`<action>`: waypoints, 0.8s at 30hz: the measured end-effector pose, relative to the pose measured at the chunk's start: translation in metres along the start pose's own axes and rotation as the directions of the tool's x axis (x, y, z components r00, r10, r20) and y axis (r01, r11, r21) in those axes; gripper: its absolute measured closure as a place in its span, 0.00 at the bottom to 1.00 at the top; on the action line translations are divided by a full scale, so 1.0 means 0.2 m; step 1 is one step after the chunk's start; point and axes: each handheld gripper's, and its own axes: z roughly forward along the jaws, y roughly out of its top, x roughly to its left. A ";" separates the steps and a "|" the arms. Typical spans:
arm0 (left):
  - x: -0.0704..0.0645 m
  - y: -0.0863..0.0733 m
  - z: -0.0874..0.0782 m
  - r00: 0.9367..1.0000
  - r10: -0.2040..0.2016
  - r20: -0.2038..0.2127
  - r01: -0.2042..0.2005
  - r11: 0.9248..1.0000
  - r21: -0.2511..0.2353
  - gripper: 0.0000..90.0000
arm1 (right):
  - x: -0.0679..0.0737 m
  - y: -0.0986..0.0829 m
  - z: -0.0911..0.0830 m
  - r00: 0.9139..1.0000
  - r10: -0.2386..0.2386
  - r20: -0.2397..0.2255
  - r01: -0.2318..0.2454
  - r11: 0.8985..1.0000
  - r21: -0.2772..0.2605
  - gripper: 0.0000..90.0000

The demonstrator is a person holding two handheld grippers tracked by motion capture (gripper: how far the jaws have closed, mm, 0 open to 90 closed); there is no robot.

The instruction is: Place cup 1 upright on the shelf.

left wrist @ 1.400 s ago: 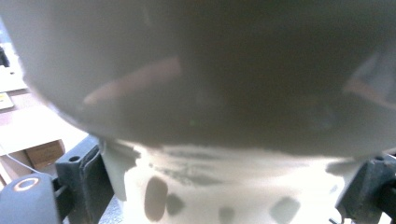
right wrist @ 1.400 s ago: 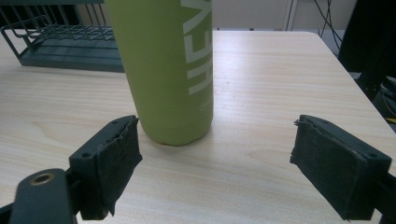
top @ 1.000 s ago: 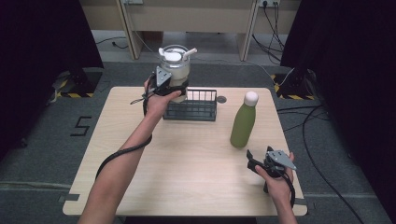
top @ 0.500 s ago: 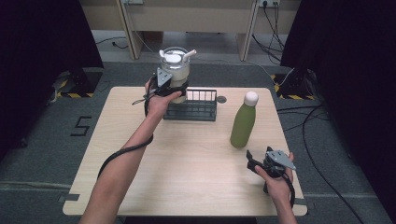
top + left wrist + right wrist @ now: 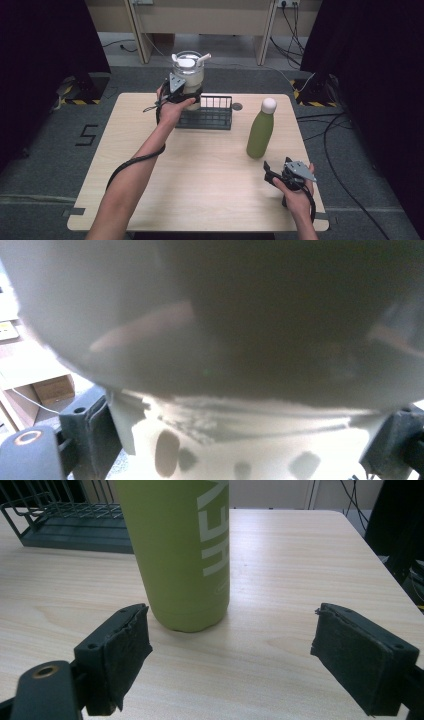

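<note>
Daylight-toned wood of the table is taking up the middle of the high view. Toward the upper centre of the frame, the left gripper is gripping a pale tumbler with a white lid and straw, holding it up above the left end of a dark wire rack that is sitting at the table's far edge. Right of centre, a green bottle with a white cap is standing upright on the wood, well apart from the rack. At the lower right, the right gripper is resting low over the table, just below the bottle, with its jaws spread and nothing in them.

Moving to the left gripper view, the tumbler is looming large and blurred across the frame, its pale base sitting between the two black jaws at the lower left and lower right corners, which are pressing against its sides.

Turning to the right gripper view, the green bottle is standing in the upper centre, white lettering running up its side, beyond the wide-open jaws and touching neither. The rack is showing in the upper left corner on the table.
</note>
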 end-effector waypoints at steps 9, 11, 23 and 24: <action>0.00 -0.04 0.02 1.000 -0.006 -0.008 0.006 1.000 0.022 0.11 | 0.00 0.00 0.00 1.000 0.000 0.000 0.000 1.000 0.003 0.17; -0.01 -0.06 0.03 1.000 -0.010 -0.007 0.010 1.000 0.026 0.11 | 0.00 0.00 0.00 1.000 0.000 0.000 0.000 1.000 0.003 0.17; -0.02 -0.12 0.05 1.000 -0.019 -0.007 0.020 0.998 0.055 0.11 | 0.00 -0.01 0.01 1.000 -0.003 -0.001 0.003 1.000 0.005 0.17; -0.02 -0.13 0.05 1.000 -0.016 -0.008 0.017 0.998 0.060 0.11 | 0.00 -0.01 0.01 1.000 -0.004 -0.001 0.004 1.000 0.004 0.17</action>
